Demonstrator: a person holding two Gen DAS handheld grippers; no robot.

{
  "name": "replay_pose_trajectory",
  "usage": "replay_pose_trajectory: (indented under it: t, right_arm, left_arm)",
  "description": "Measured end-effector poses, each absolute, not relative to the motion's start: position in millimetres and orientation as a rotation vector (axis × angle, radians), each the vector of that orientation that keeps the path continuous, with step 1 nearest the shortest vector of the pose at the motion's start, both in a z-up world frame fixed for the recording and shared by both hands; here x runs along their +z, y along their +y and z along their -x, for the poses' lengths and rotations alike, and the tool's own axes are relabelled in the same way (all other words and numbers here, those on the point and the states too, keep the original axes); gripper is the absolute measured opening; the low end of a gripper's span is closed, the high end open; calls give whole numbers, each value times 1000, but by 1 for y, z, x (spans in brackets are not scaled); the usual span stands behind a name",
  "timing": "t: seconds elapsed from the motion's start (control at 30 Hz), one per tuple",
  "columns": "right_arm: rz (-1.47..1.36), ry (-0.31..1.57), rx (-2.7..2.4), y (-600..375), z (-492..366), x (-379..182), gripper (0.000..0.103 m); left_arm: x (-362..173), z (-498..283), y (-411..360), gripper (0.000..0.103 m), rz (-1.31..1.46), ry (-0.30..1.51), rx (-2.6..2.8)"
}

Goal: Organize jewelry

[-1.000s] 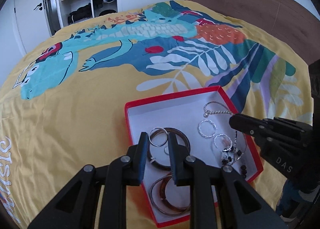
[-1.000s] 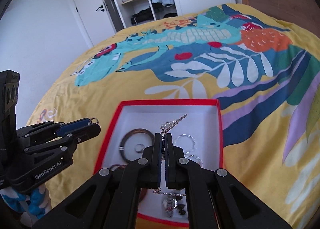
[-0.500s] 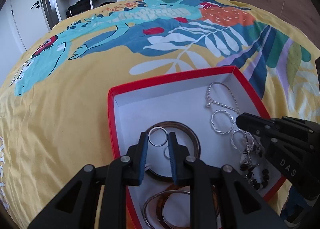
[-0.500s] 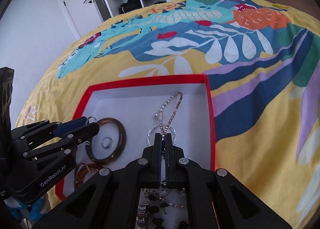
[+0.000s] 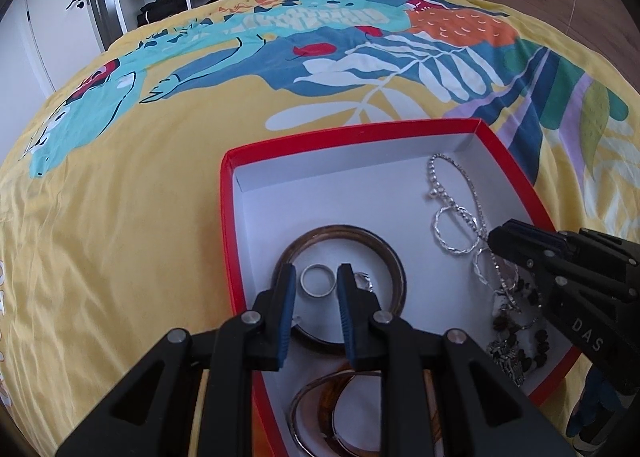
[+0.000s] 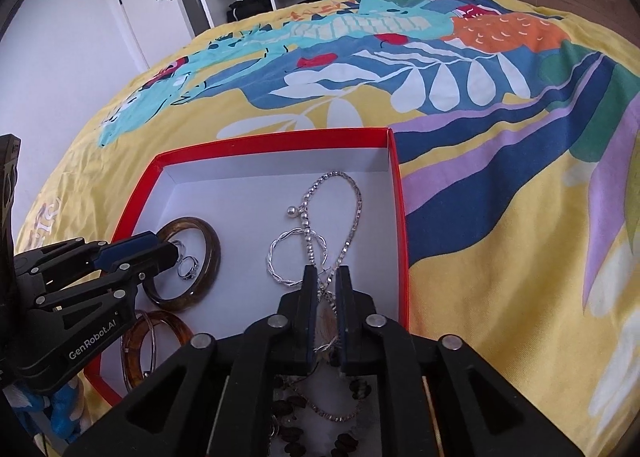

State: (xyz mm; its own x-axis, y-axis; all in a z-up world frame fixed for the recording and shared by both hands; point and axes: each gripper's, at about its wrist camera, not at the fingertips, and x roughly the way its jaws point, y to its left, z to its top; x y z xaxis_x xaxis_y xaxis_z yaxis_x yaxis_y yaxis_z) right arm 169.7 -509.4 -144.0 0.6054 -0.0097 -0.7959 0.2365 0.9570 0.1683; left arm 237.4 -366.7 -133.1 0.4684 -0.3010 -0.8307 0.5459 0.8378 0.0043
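Red-rimmed box (image 5: 516, 173) with a white floor lies on the yellow patterned bedspread (image 5: 120, 217). My left gripper (image 5: 318, 281) stands narrowly parted around a silver ring (image 5: 319, 280) inside the brown bangle (image 5: 384, 249) near the box's left wall; I cannot tell whether the pads touch it. My right gripper (image 6: 325, 283) is opening, jaws narrow, with a silver chain (image 6: 352, 213) running between them toward the far right corner.

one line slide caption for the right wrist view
Right claw opening over a silver chain in the red box
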Motion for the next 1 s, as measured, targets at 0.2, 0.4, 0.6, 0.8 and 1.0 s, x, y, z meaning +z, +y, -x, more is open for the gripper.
replay_pose_trajectory:
  t: [0.2,0.4,0.6,0.8,1.0]
  right_arm:
    - [-264,902,-152,-506,-164,-138,27]
    - [-264,892,-163,-506,-154,-129,31]
    - [-278,868,-177,-505,-140,-115,37]
    - [-285,859,-185,-499,-127,-103,40]
    - [-291,844,-193,-490,-111,-88,41]
  left_arm:
    - [-125,-233,-365,20,-283,943,-532]
    - [-115,-226,-362,21,-277,936,-533]
    - [-100,-212,-353,24,-262,922,-527]
    - [-89,-200,-340,24,-261,917,-517]
    - [-76,-184,-321,36,-255,911,-488]
